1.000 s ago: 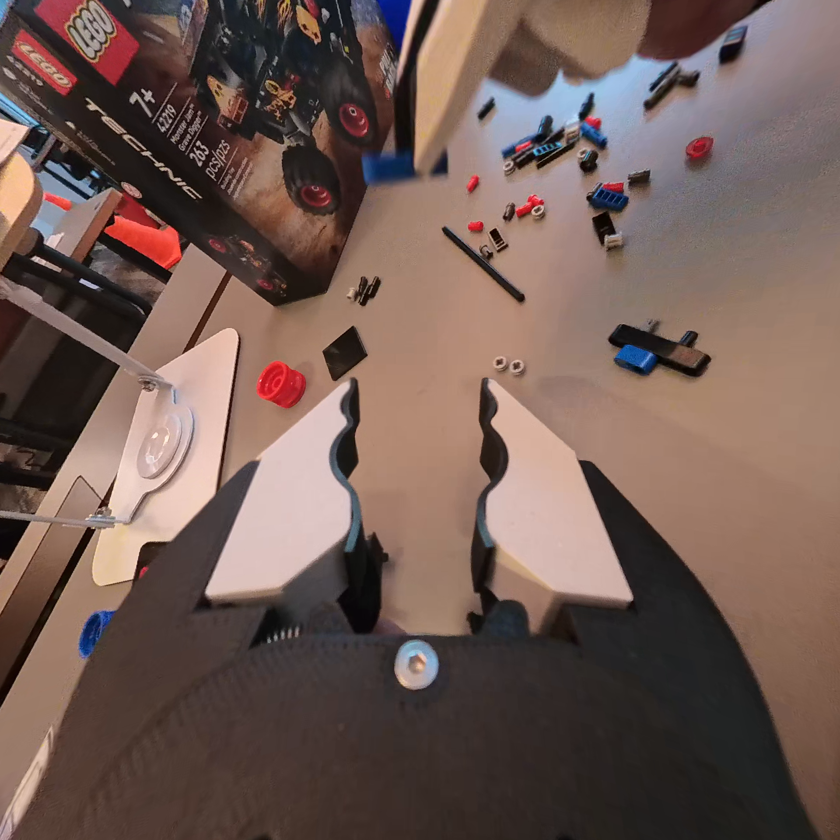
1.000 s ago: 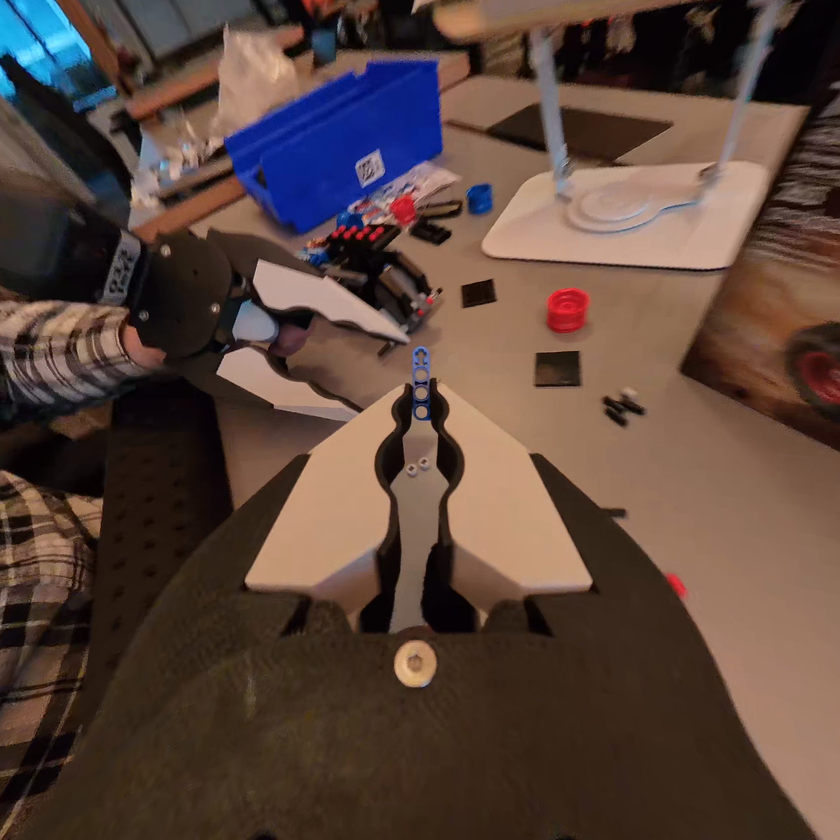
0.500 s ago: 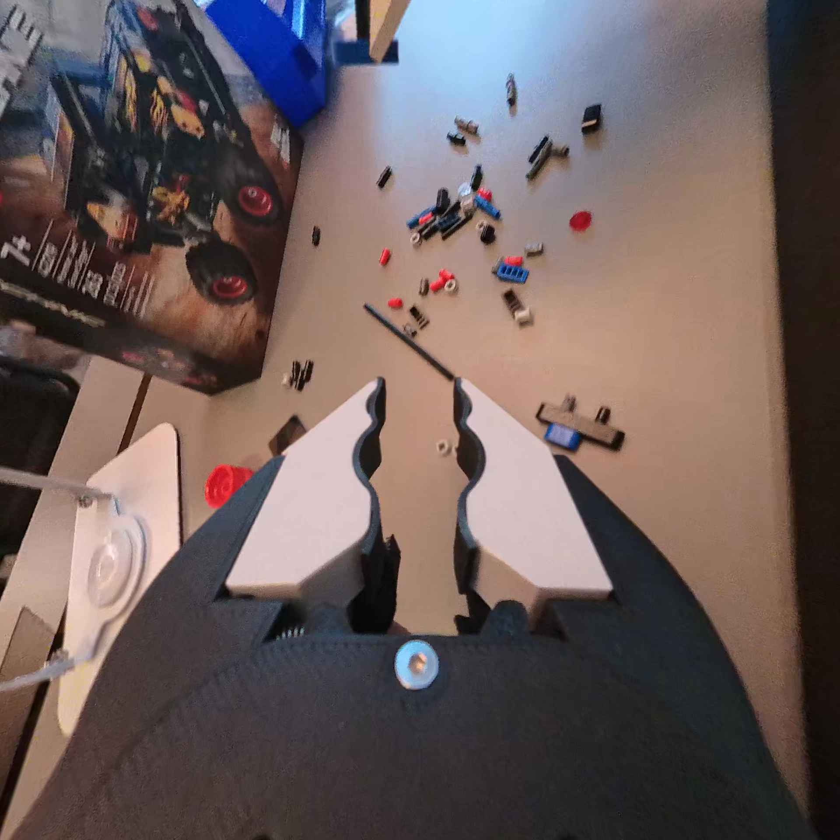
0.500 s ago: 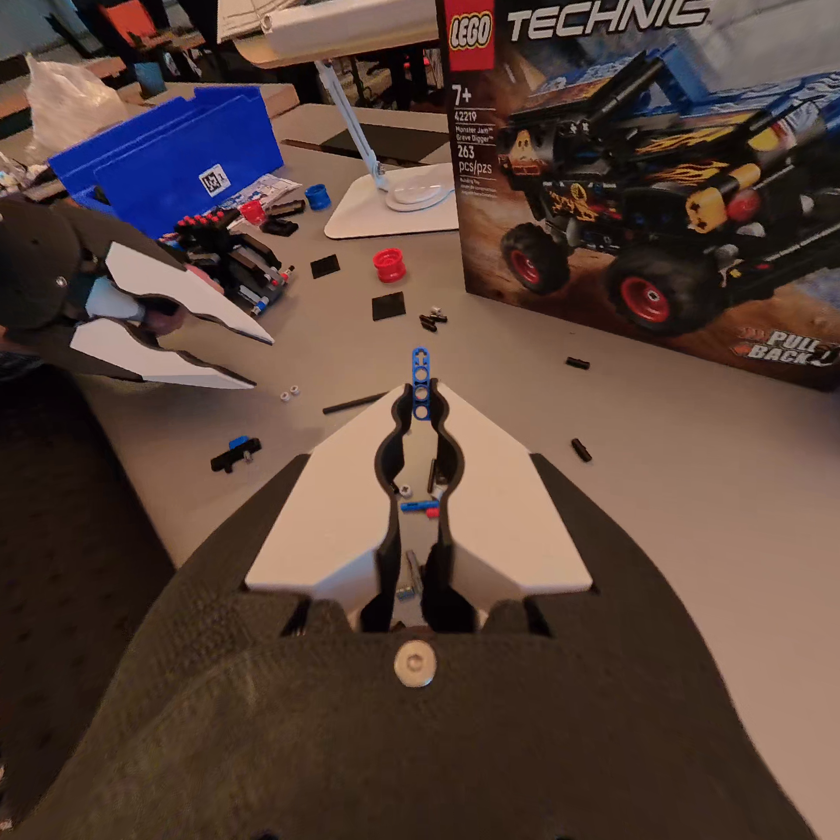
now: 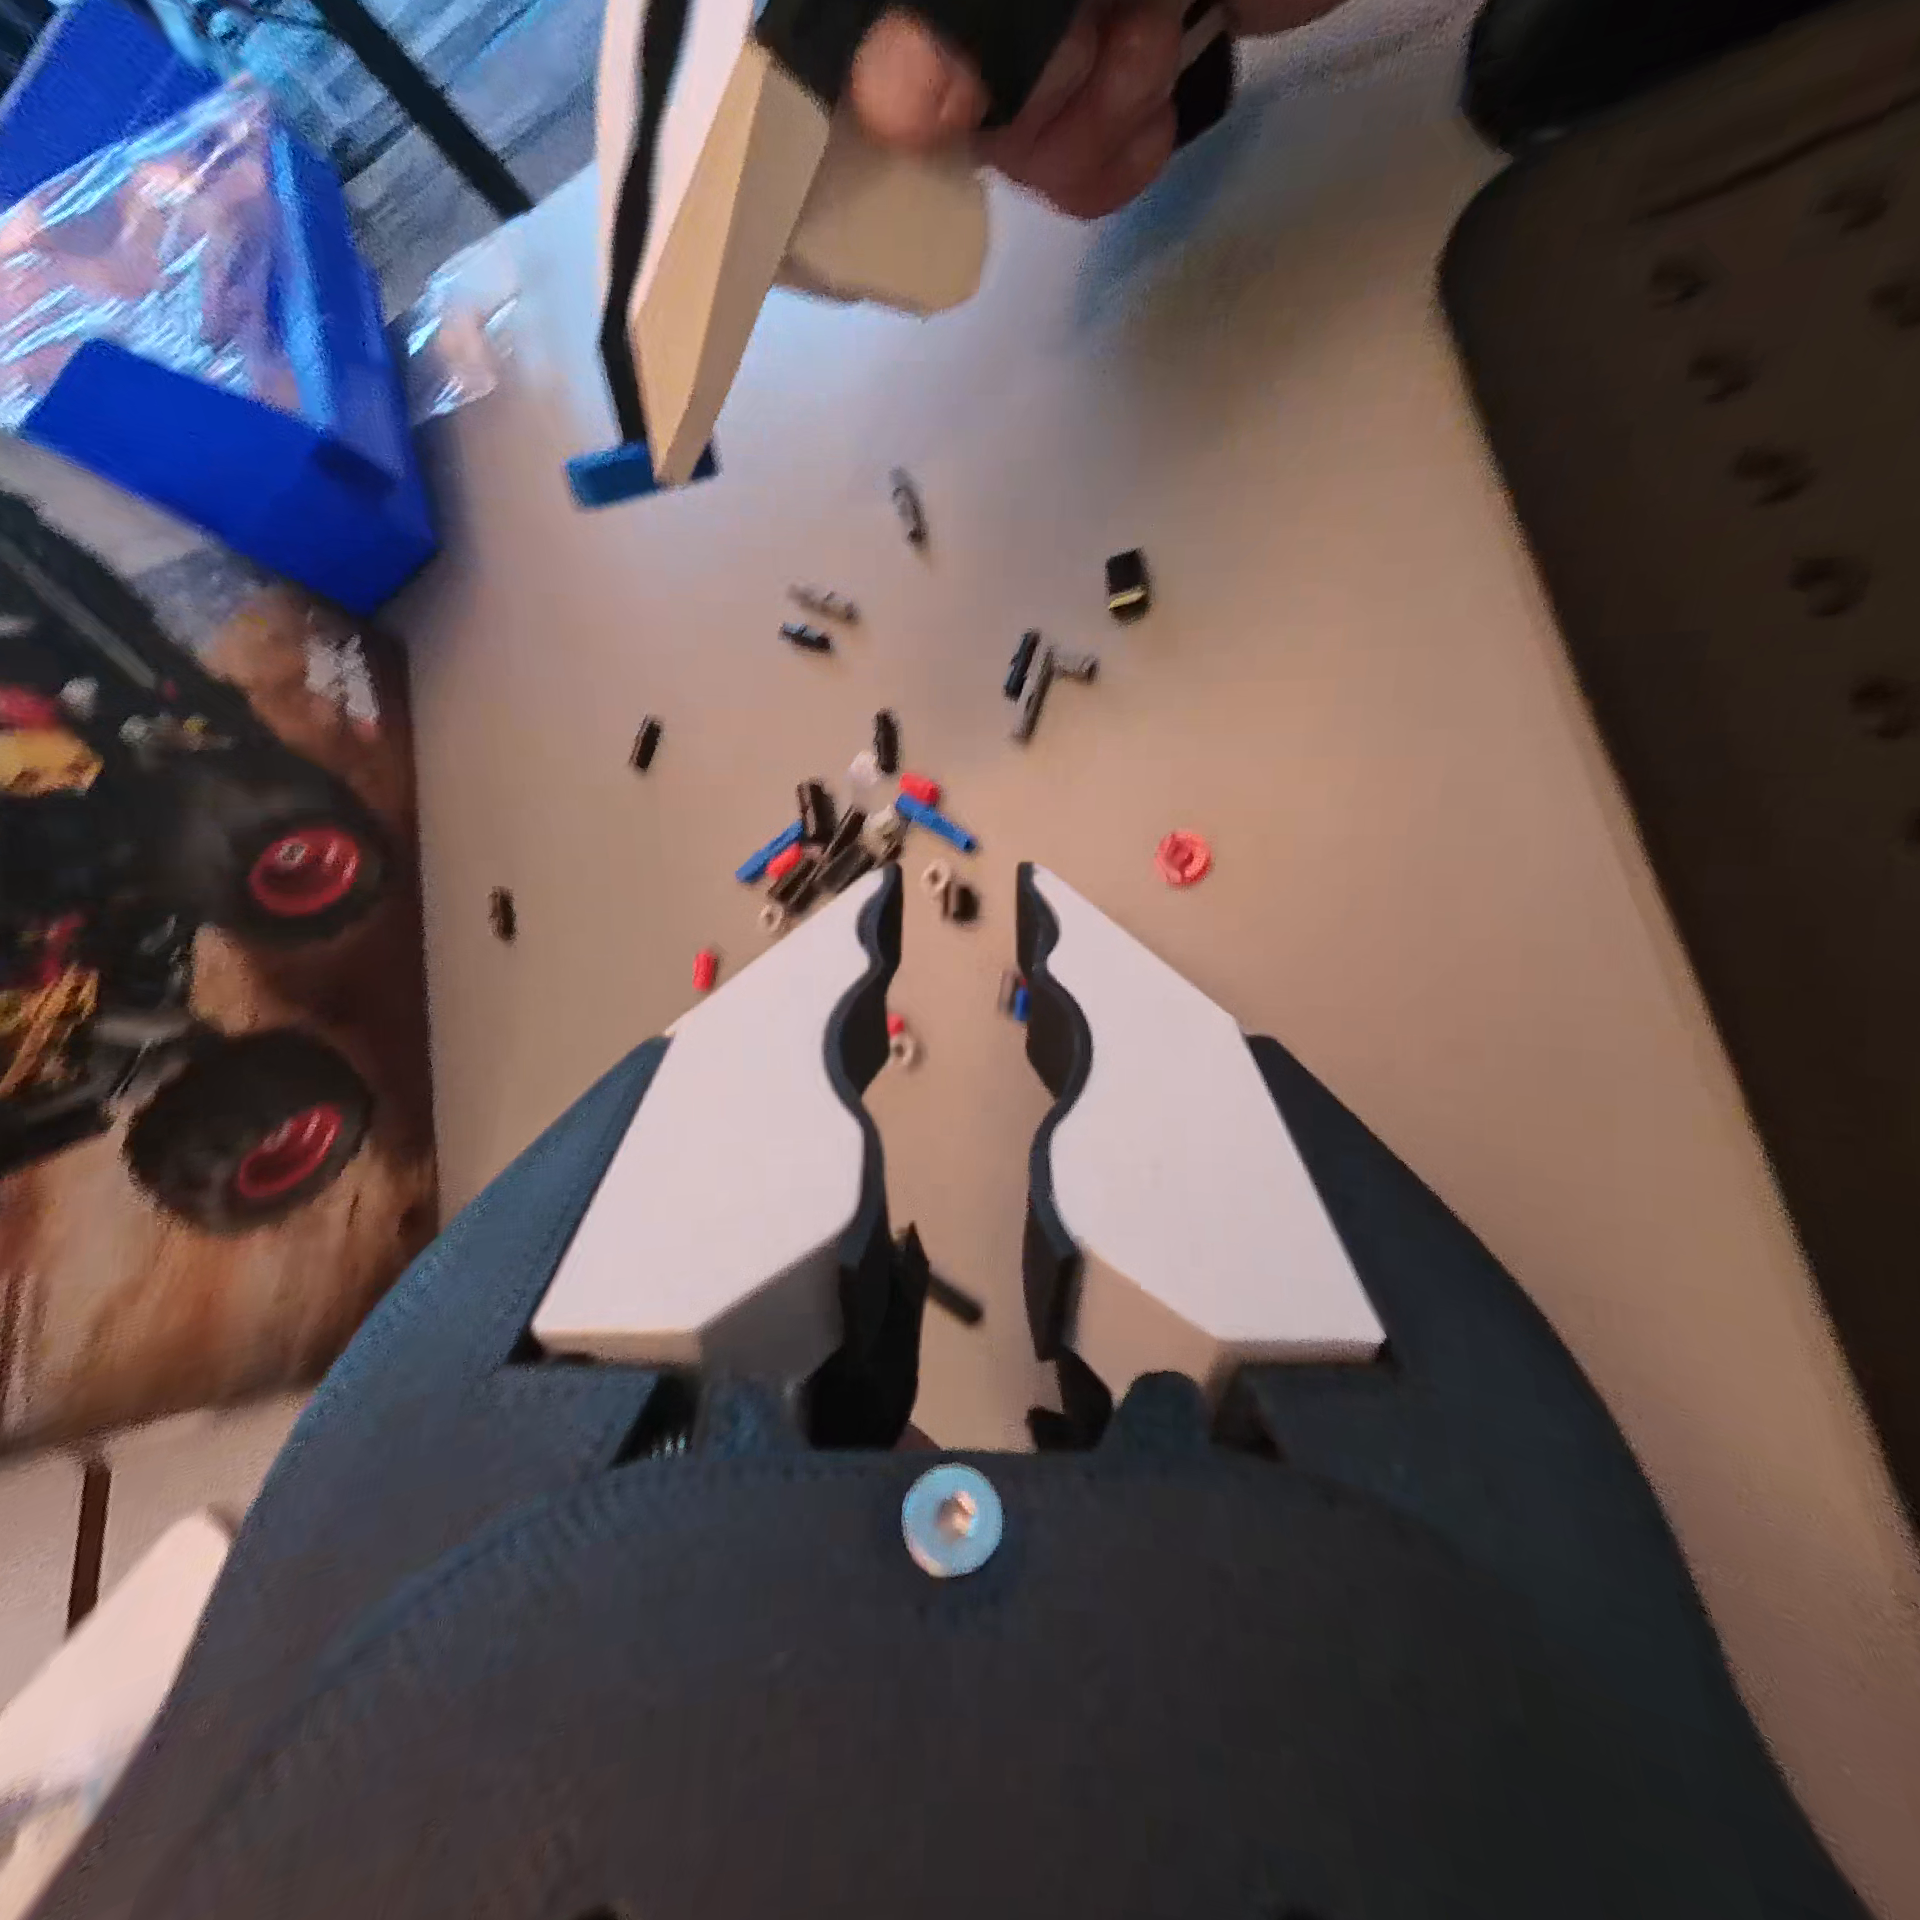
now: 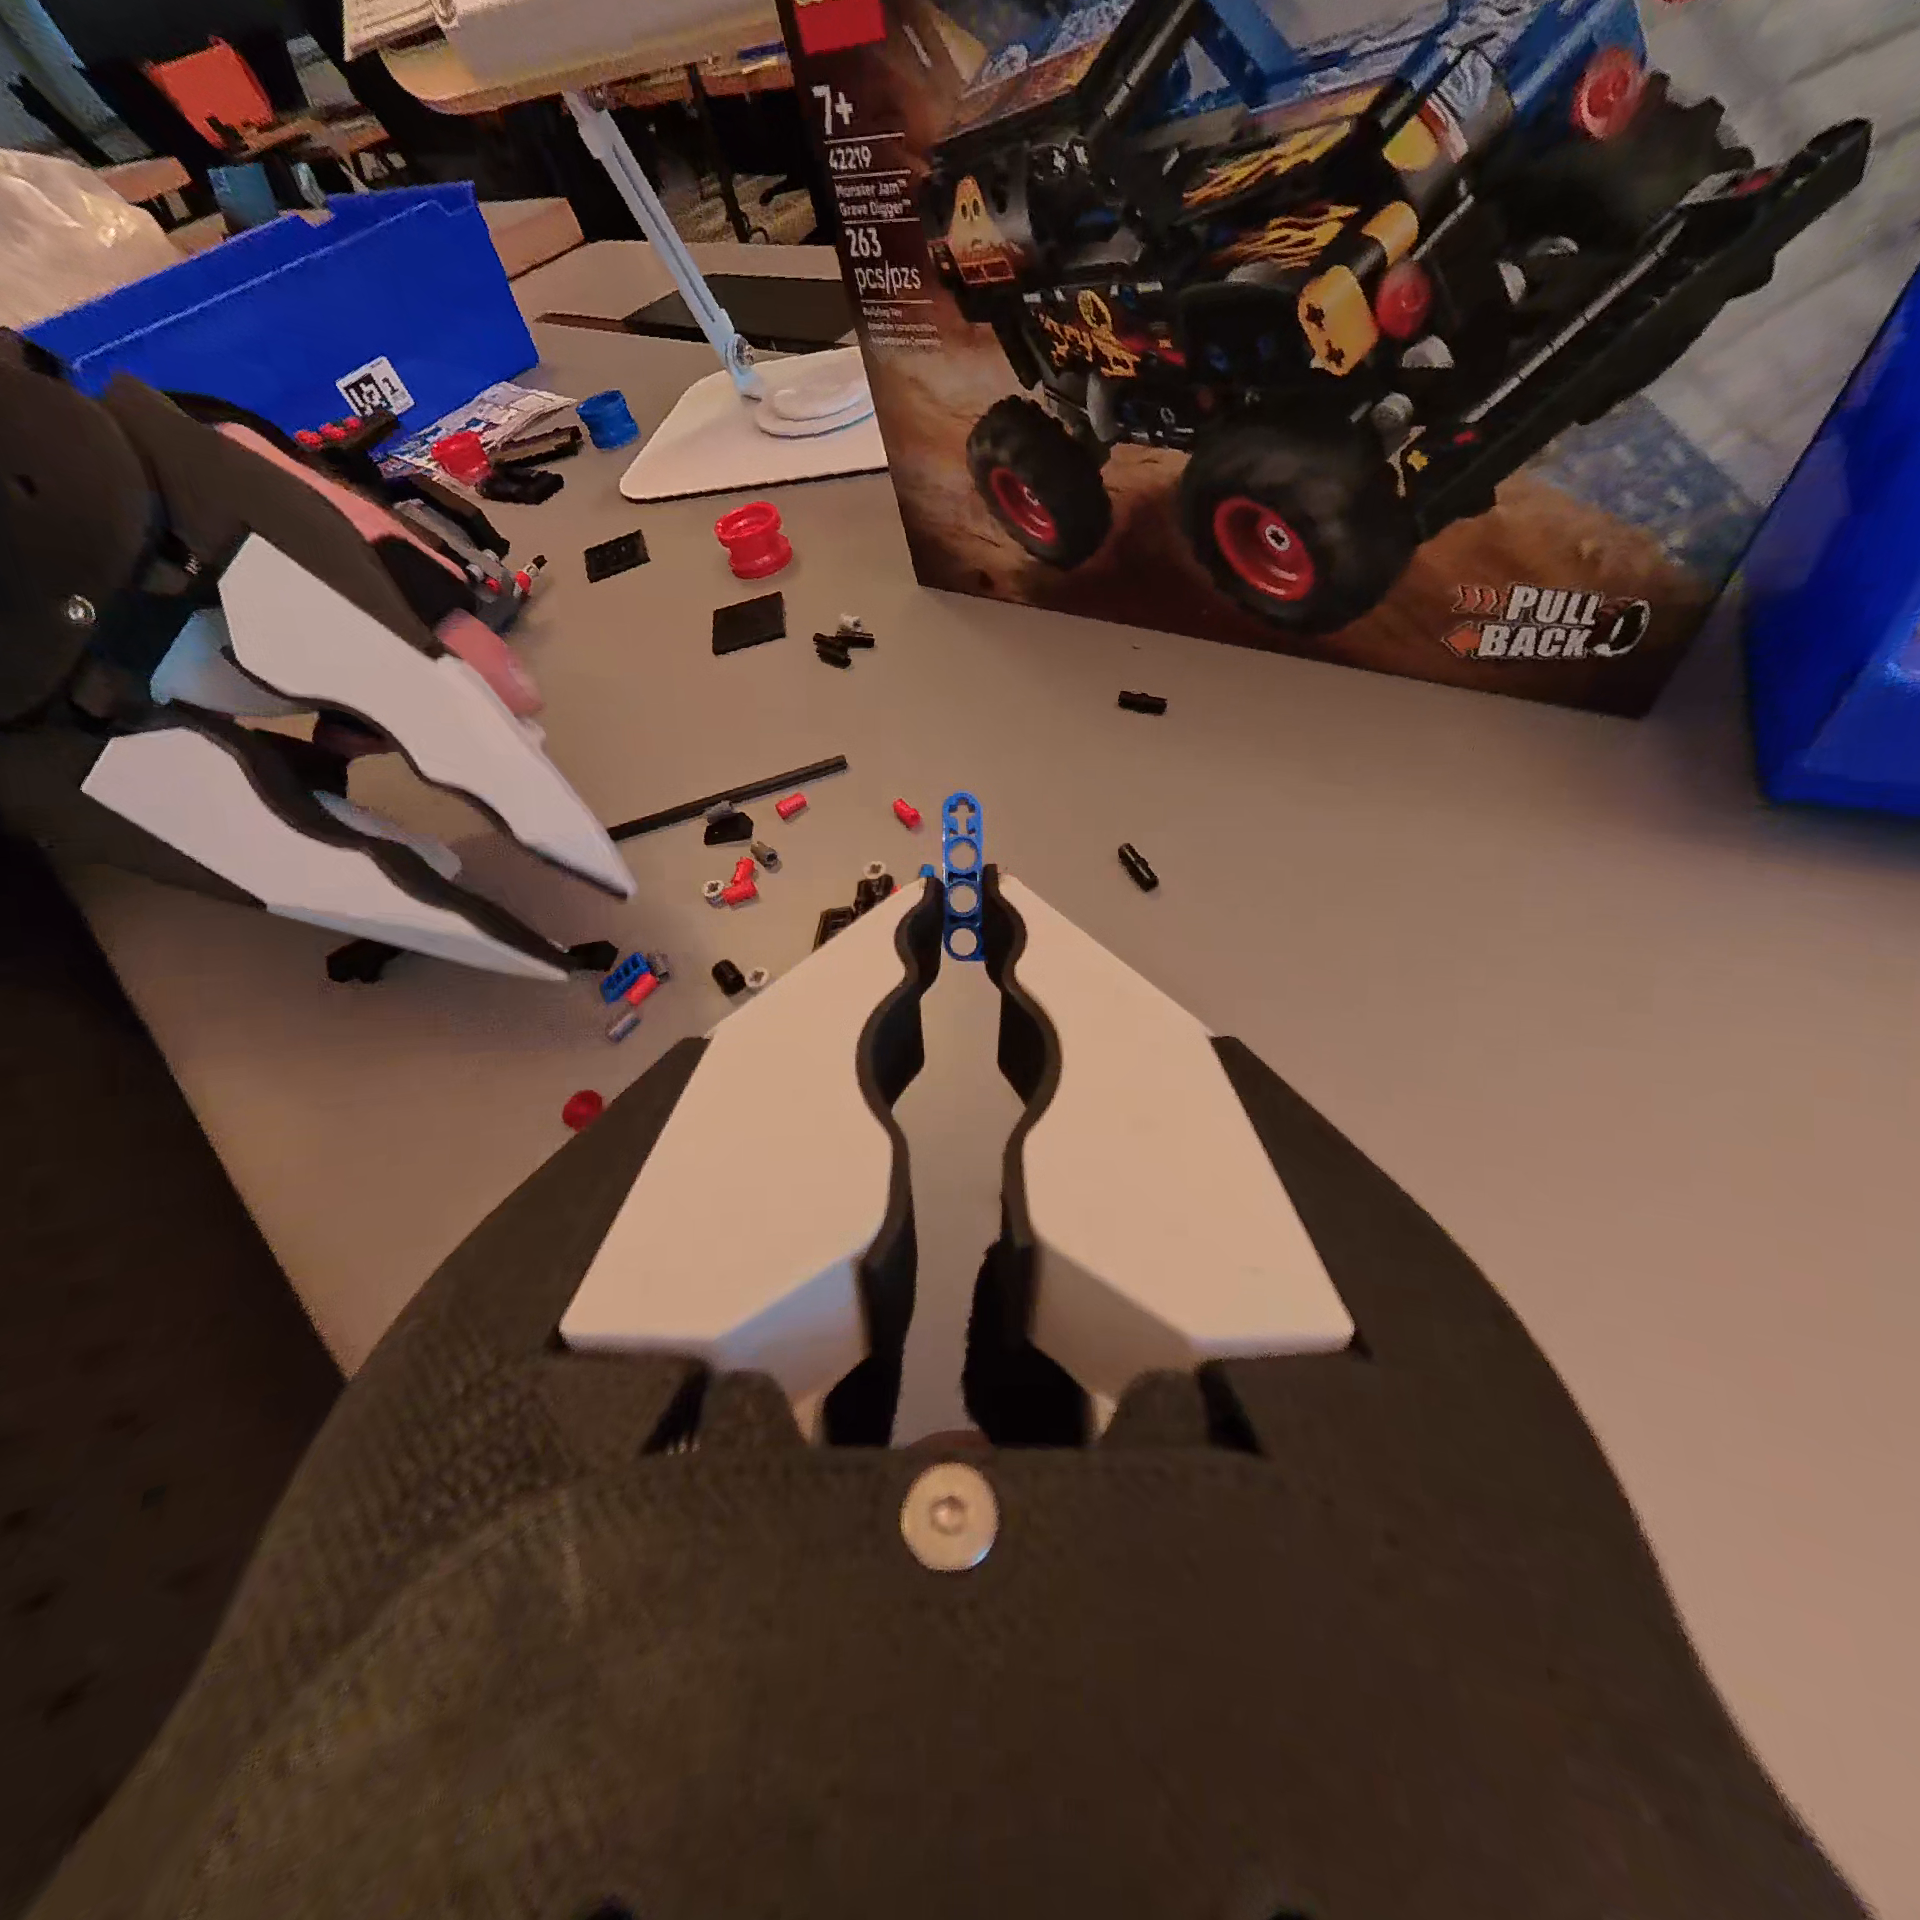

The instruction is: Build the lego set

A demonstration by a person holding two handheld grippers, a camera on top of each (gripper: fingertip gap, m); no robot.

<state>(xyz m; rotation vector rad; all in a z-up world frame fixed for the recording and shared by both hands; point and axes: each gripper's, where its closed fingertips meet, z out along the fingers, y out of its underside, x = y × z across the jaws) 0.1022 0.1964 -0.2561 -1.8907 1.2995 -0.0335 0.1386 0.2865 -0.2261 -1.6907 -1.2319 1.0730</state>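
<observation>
Left gripper (image 6: 582, 925) is held apart and empty above the loose pieces (image 6: 743, 883). Right gripper (image 6: 961, 883) is closed on a blue beam (image 6: 961, 868). Part-gathering is judged underway; a mating piece must be picked next, beside the box (image 6: 1351, 364).

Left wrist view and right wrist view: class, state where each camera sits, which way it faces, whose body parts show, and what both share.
Left wrist view: on the left gripper, looking down at scattered small plastic pieces; its open fingers and the person's hand show.
Right wrist view: on the right gripper, facing the printed cardboard box; its fingers pinch a blue holed beam.
Shared: grey table, box, pieces, each other's gripper.
</observation>
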